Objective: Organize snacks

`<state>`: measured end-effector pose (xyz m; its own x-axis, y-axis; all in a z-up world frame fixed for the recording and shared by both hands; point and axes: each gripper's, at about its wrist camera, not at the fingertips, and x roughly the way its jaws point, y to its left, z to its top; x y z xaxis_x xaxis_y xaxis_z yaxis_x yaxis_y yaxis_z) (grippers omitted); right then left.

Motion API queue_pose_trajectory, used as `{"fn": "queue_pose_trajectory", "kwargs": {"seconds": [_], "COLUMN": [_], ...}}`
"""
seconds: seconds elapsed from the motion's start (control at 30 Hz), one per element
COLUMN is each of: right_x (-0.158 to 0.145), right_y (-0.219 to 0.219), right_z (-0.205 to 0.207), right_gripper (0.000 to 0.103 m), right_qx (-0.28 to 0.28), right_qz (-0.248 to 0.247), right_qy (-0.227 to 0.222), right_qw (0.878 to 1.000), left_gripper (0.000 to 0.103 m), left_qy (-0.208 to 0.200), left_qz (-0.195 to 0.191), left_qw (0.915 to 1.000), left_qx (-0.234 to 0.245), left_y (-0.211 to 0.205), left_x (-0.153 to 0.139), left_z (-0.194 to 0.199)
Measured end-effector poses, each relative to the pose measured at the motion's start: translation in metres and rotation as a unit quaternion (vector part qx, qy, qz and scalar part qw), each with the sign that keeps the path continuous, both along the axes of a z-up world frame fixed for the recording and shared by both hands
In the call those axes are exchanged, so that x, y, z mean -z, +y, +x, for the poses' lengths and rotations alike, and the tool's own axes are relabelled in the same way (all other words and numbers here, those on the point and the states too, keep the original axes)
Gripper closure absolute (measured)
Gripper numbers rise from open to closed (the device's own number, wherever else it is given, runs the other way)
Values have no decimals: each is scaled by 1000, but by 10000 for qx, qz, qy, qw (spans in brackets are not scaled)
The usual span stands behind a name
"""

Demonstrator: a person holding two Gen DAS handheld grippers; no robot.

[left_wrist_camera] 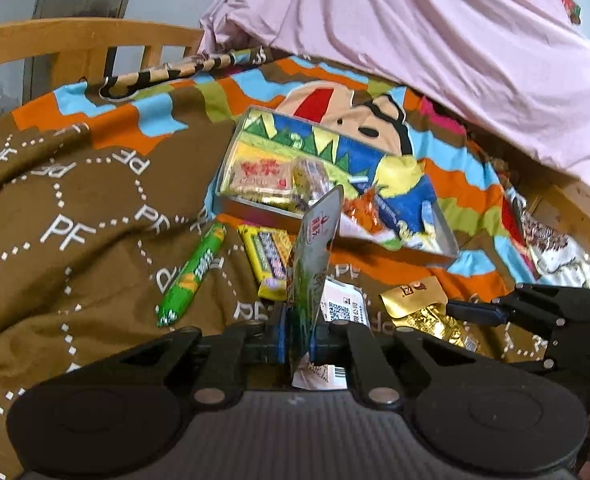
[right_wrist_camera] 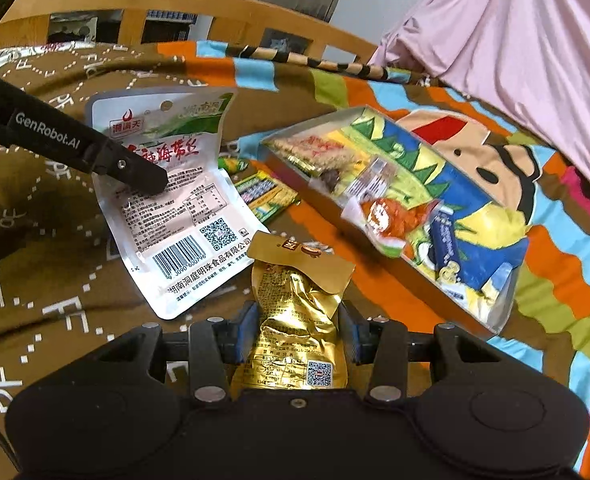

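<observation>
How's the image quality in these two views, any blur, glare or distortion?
Left wrist view: fisheye bends the wooden bed rail; the tray looks slightly soft. Right wrist view: glare on the gold packet, print on the white packet sharp. Dark corners in both.

Matte black two-finger gripper point(right_wrist_camera: 298, 332): blue pads line the fingers' inner faces, silver rivets behind them, white "GenRobot.AI" lettering.

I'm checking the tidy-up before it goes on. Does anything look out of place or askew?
Yes. The green stick pack and yellow packet lie loose on the bedspread beside the box, whose snacks sit jumbled.
</observation>
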<state>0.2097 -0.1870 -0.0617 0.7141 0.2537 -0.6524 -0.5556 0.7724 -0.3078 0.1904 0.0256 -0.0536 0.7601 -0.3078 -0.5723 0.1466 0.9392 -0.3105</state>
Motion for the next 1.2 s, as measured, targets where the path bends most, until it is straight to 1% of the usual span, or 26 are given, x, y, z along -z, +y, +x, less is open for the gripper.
{"fn": "queue_pose_trajectory", "kwargs": {"seconds": [0.1, 0.17, 0.37, 0.5, 0.67, 0.8, 0.93, 1.07, 1.2], "right_x": [-7, -13, -34, -41, -46, -39, -22, -5, 9], "right_y": [-2, -3, -10, -19, -33, -48, -61, -73, -78], "right_z": [1, 4, 25, 52, 95, 132, 161, 179, 188], "right_gripper": [57, 57, 57, 57, 57, 57, 57, 57, 57], "right_qx": [54, 108, 386, 657, 1050, 1434, 1706, 1942, 2107], "right_qz": [96, 195, 537, 762, 1095, 1326, 1342, 1382, 1361], "right_qy": [-162, -292, -751, -920, -1020, -968, -798, -505, -305], "right_qw": [9998, 9993, 9950, 9907, 9832, 9759, 9729, 9699, 9676], "left_gripper": [92, 92, 92, 92, 92, 92, 92, 92, 92], "left_qy": [-44, -80, -425, -562, -640, -649, -595, -441, -294], "left_qz": [-264, -368, -608, -751, -783, -879, -877, -796, -731], "left_qw": [9996, 9992, 9969, 9952, 9947, 9940, 9944, 9958, 9969], "left_qx": [-76, -143, -253, -289, -176, -107, -41, 9, 19], "left_y": [4, 6, 7, 2, -13, -27, -41, -55, -64], "left_x": [-6, -11, -37, -45, -42, -34, -22, -5, 8], "left_z": [5, 11, 41, 75, 119, 159, 192, 213, 224]}}
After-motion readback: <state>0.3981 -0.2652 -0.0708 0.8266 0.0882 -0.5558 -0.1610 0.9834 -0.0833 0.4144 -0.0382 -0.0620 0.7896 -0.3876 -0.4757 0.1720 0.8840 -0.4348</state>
